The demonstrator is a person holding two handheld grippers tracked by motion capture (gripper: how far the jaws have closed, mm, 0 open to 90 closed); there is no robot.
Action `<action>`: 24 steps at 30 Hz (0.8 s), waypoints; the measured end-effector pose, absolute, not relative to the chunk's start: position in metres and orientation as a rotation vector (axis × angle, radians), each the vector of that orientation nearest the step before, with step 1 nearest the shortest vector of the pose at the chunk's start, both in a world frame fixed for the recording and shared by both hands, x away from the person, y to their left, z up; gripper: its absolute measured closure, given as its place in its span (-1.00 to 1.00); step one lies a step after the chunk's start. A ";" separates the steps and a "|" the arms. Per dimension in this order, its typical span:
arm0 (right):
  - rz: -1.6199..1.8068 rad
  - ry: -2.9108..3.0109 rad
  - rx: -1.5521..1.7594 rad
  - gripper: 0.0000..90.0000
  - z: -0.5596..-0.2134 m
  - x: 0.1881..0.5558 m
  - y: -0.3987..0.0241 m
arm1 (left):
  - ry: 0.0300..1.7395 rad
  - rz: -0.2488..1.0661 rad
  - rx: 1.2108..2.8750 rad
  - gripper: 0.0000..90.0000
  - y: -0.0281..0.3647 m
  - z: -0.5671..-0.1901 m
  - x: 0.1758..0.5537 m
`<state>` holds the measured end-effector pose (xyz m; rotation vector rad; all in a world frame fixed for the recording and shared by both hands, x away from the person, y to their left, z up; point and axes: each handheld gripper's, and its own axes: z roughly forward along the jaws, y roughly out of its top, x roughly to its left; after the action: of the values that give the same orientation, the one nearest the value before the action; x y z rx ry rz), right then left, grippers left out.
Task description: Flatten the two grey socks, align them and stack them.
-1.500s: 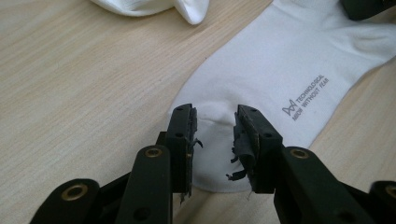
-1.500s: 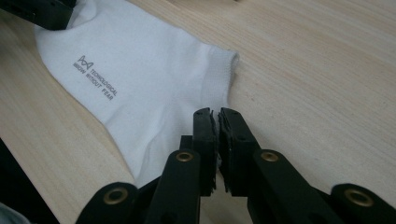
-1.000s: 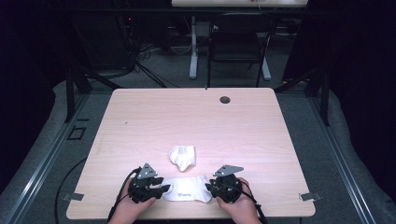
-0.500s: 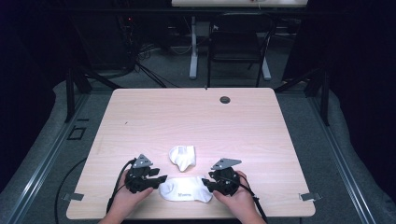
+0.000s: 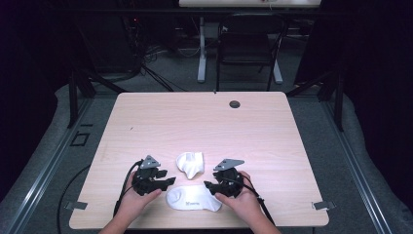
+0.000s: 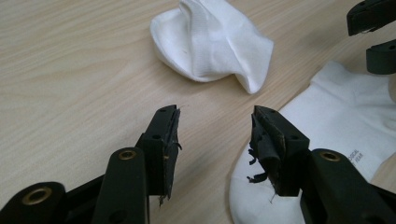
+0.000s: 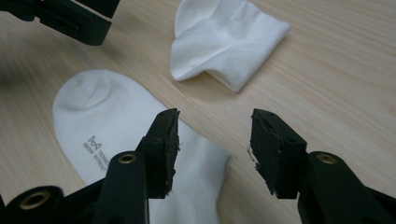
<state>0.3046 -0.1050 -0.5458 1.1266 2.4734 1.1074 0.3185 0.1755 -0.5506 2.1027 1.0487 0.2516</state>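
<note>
Both claws, left (image 5: 170, 181) and right (image 5: 208, 185), just opened, empty, flanking the flat sock (image 5: 192, 199).

The bench (image 5: 272, 136) is pale wood-grain laminate, smooth with a soft sheen. Both socks are white knit cloth, matt: the flat sock (image 5: 193, 199) bears small grey print, the crumpled sock (image 5: 190, 164) shows fine ribbing. Each tool, left (image 5: 171, 181) and right (image 5: 208, 185), is matt black plastic with frayed rubbery pads (image 6: 266, 140).

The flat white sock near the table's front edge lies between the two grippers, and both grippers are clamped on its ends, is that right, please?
Not quite: the flat white sock does lie between them, but the left gripper and right gripper have just been opening and grip nothing, as both gripper views show.
</note>
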 end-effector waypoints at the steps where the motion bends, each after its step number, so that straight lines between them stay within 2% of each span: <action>1: 1.102 2.476 1.111 0.14 -0.545 0.306 -0.105 | 1.046 0.251 2.110 0.15 0.176 -0.550 0.320; 8: 1.097 2.467 1.102 0.05 -0.544 0.313 -0.095 | 1.051 0.269 2.108 0.16 0.173 -0.548 0.330; 15: 1.048 2.489 1.041 0.37 -0.539 0.319 -0.083 | 1.057 0.274 2.093 0.26 0.169 -0.545 0.341; 24: 1.029 2.480 0.988 0.53 -0.537 0.329 -0.065 | 1.086 0.305 2.089 0.36 0.165 -0.545 0.360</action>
<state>0.3289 -0.0651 -0.5375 0.9877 2.4796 1.0294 0.3602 0.1645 -0.5454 2.0889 1.0857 0.3046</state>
